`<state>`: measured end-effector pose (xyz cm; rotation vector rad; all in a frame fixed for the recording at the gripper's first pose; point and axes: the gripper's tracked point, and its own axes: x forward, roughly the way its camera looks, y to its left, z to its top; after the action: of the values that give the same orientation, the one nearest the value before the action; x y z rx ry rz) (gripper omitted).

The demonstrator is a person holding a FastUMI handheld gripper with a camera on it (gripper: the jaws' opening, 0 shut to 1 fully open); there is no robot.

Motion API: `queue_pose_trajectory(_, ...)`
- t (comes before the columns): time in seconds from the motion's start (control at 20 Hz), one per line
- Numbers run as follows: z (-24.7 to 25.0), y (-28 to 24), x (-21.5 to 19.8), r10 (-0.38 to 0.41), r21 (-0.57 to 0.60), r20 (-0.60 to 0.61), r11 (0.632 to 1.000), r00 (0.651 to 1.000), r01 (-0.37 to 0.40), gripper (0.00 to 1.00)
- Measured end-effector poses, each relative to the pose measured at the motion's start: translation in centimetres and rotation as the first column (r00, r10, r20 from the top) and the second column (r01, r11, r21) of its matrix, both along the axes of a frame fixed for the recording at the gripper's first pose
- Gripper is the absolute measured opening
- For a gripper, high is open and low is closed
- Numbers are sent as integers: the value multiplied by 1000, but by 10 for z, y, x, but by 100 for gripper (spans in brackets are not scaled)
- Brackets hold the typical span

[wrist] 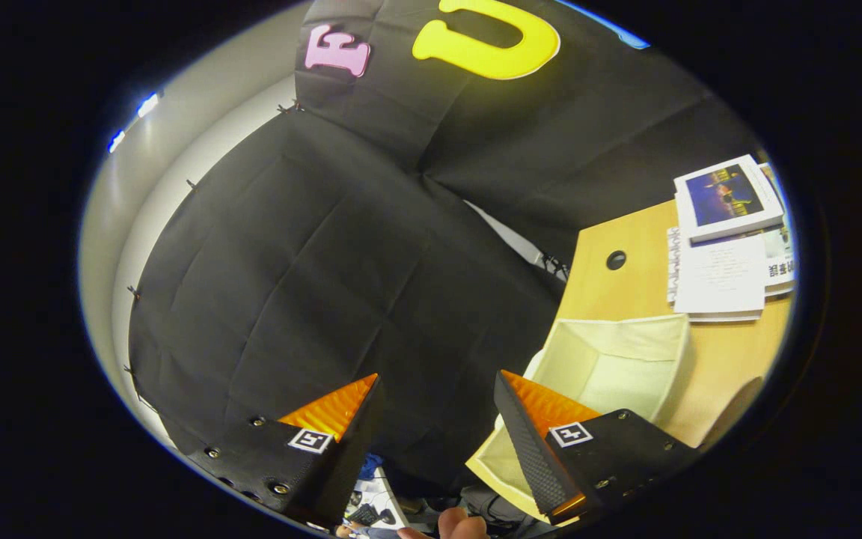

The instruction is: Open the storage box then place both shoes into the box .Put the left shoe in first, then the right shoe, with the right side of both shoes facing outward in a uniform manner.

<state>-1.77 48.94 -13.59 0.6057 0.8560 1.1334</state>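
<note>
The tool (438,393) stood wide open, holding nothing, its fingers aimed past the storage box (610,367). That box sat open on the surface (730,359), just beyond the right finger, near some booklets (723,277). It looked like soft, light fabric that would likely buckle, so its folded rim seemed the best hold.

Wooden worktop (629,288) with round cable hole (616,260), carrying stack of printed papers and booklets (723,277) topped by book with night-scene cover (726,196); black cloth wall (341,247) behind; pale room wall (176,142) beyond.
</note>
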Motion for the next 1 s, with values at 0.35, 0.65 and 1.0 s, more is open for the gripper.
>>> queue_pose_trajectory(0.35,-24,-105,32,-189,-108,107,974,976,200,90)
queue_pose_trajectory(0.65,-61,-184,49,-307,-211,134,920,942,330,90)
queue_pose_trajectory(1.0,-120,-264,41,-334,-385,227,832,915,399,90)
